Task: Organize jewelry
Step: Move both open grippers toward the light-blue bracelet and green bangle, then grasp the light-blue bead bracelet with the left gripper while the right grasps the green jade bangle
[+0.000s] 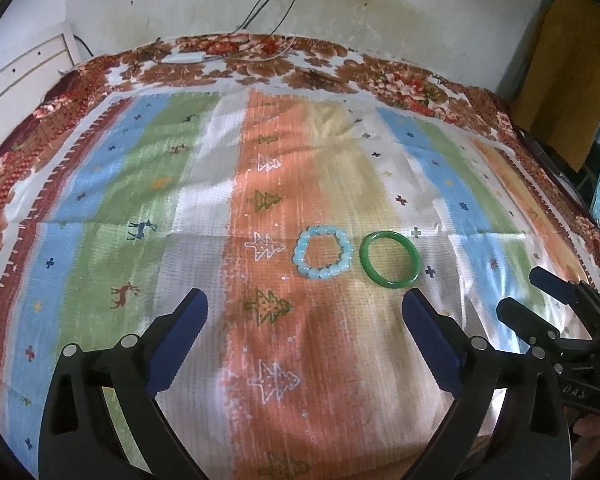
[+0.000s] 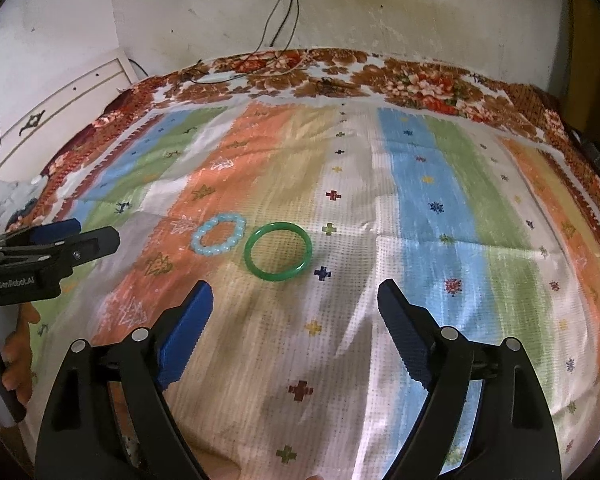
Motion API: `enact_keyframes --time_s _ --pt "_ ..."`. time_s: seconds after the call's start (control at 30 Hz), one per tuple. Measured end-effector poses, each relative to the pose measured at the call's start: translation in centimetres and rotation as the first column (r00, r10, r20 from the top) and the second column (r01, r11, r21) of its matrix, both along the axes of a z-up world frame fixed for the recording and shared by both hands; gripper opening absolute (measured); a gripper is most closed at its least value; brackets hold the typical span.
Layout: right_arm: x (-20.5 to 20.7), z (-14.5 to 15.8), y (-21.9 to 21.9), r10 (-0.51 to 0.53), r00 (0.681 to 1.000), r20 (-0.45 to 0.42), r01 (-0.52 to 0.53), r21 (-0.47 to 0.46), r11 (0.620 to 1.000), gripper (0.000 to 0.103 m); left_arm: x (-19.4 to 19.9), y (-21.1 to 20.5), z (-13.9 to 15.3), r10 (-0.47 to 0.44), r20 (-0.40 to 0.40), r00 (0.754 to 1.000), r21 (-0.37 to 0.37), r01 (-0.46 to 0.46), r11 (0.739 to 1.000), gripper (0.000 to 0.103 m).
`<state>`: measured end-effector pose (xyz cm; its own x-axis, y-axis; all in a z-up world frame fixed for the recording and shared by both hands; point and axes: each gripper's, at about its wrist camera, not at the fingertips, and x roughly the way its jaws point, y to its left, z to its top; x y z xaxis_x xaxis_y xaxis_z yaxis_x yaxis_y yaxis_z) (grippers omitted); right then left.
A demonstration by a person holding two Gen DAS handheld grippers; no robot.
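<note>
A striped cloth in orange, green, blue and white bands, printed with small trees, deer and crosses, covers the surface, over a brown floral cover whose border shows at the far edge. Above the near part of the cloth, the left gripper and the right gripper each hold their blue-padded fingers wide apart, gripping nothing. On the cloth ahead of them lie two bracelets side by side, just apart. The green bangle is a smooth, glossy, solid ring, lying flat on the pale yellow band. To its left, the beaded bracelet is a slightly smaller loop of round, translucent pale-blue beads, resting on the orange band.
</note>
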<state>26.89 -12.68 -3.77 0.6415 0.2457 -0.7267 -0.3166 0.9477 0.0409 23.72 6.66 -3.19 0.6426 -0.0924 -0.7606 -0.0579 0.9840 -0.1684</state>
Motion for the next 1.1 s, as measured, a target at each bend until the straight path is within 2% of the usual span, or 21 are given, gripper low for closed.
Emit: enact_keyframes --time_s 0.23,0.47,0.6,1.1 --pt "2.0 -1.2 0.0 -0.020 0.999 -0.044 0.021 0.010 1.000 0.085 2.1 0.3 -1.7 0.002 -0.050 0.999 0.018 -0.001 1.000 0.097" --pt "3.8 -2.2 0.2 -0.029 0.998 -0.055 0.029 0.003 1.000 0.085 4.0 0.3 -2.4 -0.003 -0.058 0.998 0.059 0.007 0.998 0.097" --pt "4.5 -3.0 -0.1 -0.034 0.996 -0.083 0.037 0.030 0.999 0.085 4.5 0.6 -2.6 -0.002 -0.054 0.999 0.054 0.005 0.999 0.097" --pt "7.3 -4.8 0.4 -0.046 0.993 -0.109 0.047 0.010 0.999 0.085 7.3 -0.2 -4.9 -0.037 -0.086 0.996 0.116 0.047 0.992 0.097"
